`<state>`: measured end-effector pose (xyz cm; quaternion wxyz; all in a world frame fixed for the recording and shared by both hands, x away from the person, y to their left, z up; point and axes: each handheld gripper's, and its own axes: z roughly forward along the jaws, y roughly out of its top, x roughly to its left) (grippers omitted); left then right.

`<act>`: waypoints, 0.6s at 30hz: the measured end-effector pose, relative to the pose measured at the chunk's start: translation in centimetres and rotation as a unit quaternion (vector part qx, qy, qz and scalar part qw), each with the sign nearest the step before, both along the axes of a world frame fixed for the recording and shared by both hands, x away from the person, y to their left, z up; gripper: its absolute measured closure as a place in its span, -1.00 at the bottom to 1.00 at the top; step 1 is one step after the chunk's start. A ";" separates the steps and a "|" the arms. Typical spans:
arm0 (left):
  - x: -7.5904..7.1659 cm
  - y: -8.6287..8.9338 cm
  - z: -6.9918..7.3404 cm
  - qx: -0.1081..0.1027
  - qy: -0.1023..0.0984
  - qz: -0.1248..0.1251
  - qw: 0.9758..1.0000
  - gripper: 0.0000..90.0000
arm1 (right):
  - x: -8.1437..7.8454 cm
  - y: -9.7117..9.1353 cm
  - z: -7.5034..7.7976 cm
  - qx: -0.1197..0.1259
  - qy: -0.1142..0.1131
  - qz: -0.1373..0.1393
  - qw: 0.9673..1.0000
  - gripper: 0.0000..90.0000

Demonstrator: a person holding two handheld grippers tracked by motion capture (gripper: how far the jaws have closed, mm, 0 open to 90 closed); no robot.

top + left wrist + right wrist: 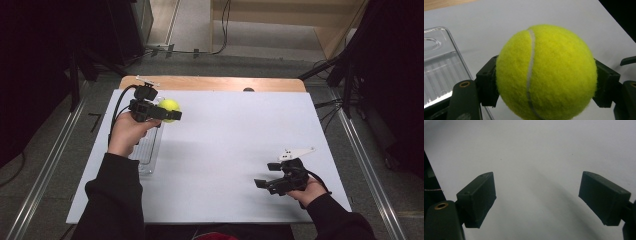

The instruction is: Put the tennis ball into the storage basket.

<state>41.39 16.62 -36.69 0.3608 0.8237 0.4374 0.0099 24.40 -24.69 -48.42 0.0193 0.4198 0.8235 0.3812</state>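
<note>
Pick done: left gripper clamped on tennis ball, held above table at 10 o'clock, beside clear tray. Placement left (spot unclear). Right gripper jaws apart, idle at 4 o'clock.

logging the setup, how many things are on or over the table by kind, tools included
tennis ball: 1, yellow, clamped in the left tool
clear plastic tray: 1, on the white table
tools: 2, the right tool open with nothing between its jaws
total: 4
</note>
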 end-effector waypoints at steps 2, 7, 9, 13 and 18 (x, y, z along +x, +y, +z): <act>0.0 0.2 0.0 -0.001 -0.001 0.004 1.000 -0.42 | 0.0 0.0 0.0 0.000 0.000 0.000 1.000 -0.73; 0.0 0.7 0.1 0.002 -0.003 0.010 1.000 -0.42 | 0.1 0.1 0.0 0.000 0.001 0.002 1.000 -0.73; 0.0 0.9 0.2 0.003 -0.004 0.013 1.000 -0.42 | 0.1 0.1 0.0 -0.001 0.001 0.003 1.000 -0.73; 0.0 1.2 0.2 0.002 -0.005 0.019 1.000 -0.42 | 0.1 0.1 0.0 0.000 0.000 0.004 1.000 -0.73; 0.1 1.7 0.2 0.006 -0.008 0.028 1.000 -0.42 | 0.1 0.1 0.0 -0.001 0.000 0.003 1.000 -0.73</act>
